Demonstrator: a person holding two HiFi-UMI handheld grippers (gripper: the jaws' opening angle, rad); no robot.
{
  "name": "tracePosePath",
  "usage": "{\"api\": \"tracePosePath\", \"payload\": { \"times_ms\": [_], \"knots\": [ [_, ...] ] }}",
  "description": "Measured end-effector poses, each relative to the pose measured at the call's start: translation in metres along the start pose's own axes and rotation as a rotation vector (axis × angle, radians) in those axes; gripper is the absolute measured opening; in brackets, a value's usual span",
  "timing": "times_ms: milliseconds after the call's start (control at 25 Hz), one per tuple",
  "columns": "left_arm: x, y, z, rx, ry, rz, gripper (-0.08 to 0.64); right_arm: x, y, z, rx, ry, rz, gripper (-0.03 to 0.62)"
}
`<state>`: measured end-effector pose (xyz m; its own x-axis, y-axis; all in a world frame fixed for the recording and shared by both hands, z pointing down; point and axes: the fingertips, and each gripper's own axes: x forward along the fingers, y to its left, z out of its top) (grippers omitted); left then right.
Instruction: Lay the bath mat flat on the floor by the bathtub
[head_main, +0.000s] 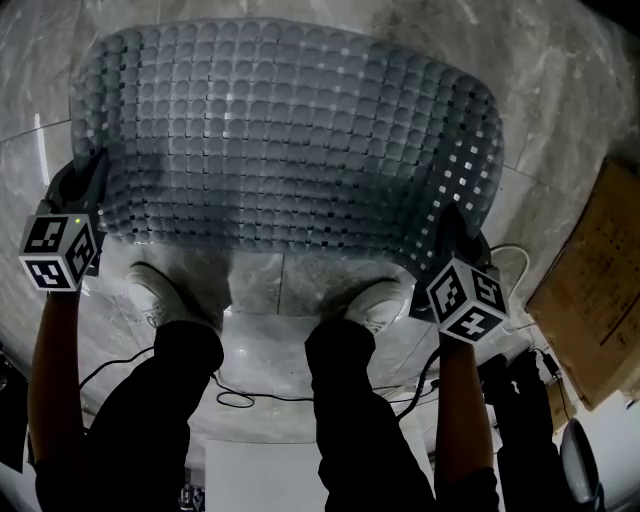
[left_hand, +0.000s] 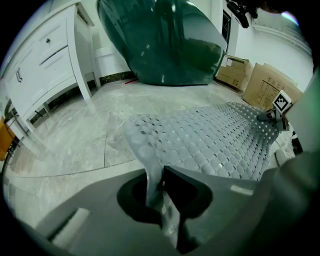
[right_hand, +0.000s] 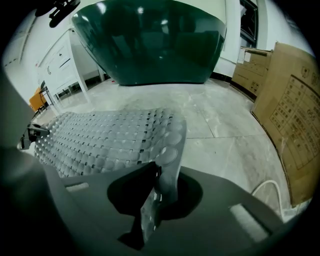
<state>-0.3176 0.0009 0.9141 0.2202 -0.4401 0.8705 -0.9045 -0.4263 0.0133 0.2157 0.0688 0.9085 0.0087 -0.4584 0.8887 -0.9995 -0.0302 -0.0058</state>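
The head view looks straight down on the grey dimpled bath mat (head_main: 290, 130), spread across the upper middle of the frame over the marble tile floor (head_main: 560, 90). The left gripper (head_main: 98, 172) clamps its near left corner and the right gripper (head_main: 446, 216) its near right corner. Only this view shows the person's white shoes (head_main: 160, 292) below the mat's near edge and a thin black cable (head_main: 235, 397) on the floor between the legs.

The left gripper view shows its jaws closed tight on a fold of the mat's corner. At the upper middle is the dark green bathtub (left_hand: 165, 45), which the head view misses. A white drawer cabinet (left_hand: 45, 55) stands at upper left, and cardboard boxes (left_hand: 265, 82) at right. The tub's outer wall alone is seen, so nothing of its inside can be told; the boxes' contents are also hidden.

The right gripper view shows its jaws likewise pinched narrow on the other corner. The mat stretches to the left of the frame, short of the tub. A large cardboard box (right_hand: 295, 110) fills the right edge, and a white cord (right_hand: 265, 187) curls at lower right. Whether the mat's far edge touches the floor cannot be told.
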Motion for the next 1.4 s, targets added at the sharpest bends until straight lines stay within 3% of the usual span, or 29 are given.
{"api": "tracePosePath", "payload": {
  "times_ms": [760, 1160, 1400],
  "knots": [
    [0.021, 0.012, -0.015, 0.023, 0.023, 0.018, 0.035, 0.022, -0.014, -0.011, -0.03, 0.043, -0.045, 0.067],
    [0.02, 0.015, -0.013, 0.029, 0.041, 0.042, 0.061, 0.025, -0.021, -0.011, -0.053, 0.069, -0.097, 0.11],
    [0.019, 0.026, -0.014, -0.002, 0.071, 0.079, 0.144, 0.022, -0.027, -0.01, -0.039, 0.076, -0.129, 0.15]
  ]
}}
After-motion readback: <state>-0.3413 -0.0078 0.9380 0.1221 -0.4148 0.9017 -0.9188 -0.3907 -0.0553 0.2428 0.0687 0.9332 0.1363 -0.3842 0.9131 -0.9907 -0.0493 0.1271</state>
